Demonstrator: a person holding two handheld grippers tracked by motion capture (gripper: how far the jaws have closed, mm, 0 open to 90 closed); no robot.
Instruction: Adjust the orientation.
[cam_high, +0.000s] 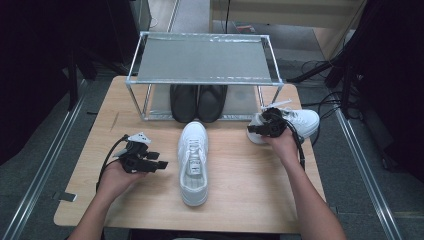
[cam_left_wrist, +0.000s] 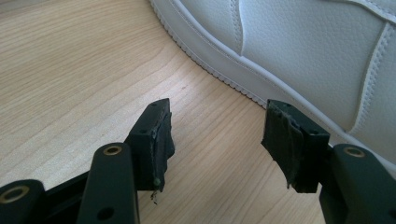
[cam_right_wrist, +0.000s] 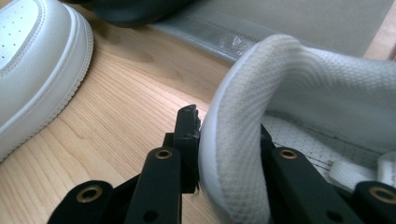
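While my right gripper (cam_right_wrist: 229, 140) clamps the sneaker's heel collar (cam_right_wrist: 243, 116) for lifting, my left gripper (cam_left_wrist: 217, 140) waits wide beside its mate (cam_left_wrist: 299, 51).

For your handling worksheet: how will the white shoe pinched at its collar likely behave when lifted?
The right gripper clamps the padded collar of the white shoe, so it will probably squash slightly. Held at one end, the toe likely droops. The stiff-looking sole should keep its shape.

Colours on the table

White sneakers (cam_high: 194, 162) (cam_high: 300, 122) are lying on light wood-grain table (cam_high: 240, 190); black shoes (cam_high: 197, 102) are sitting under the grey-shelved silver rack (cam_high: 202, 57).
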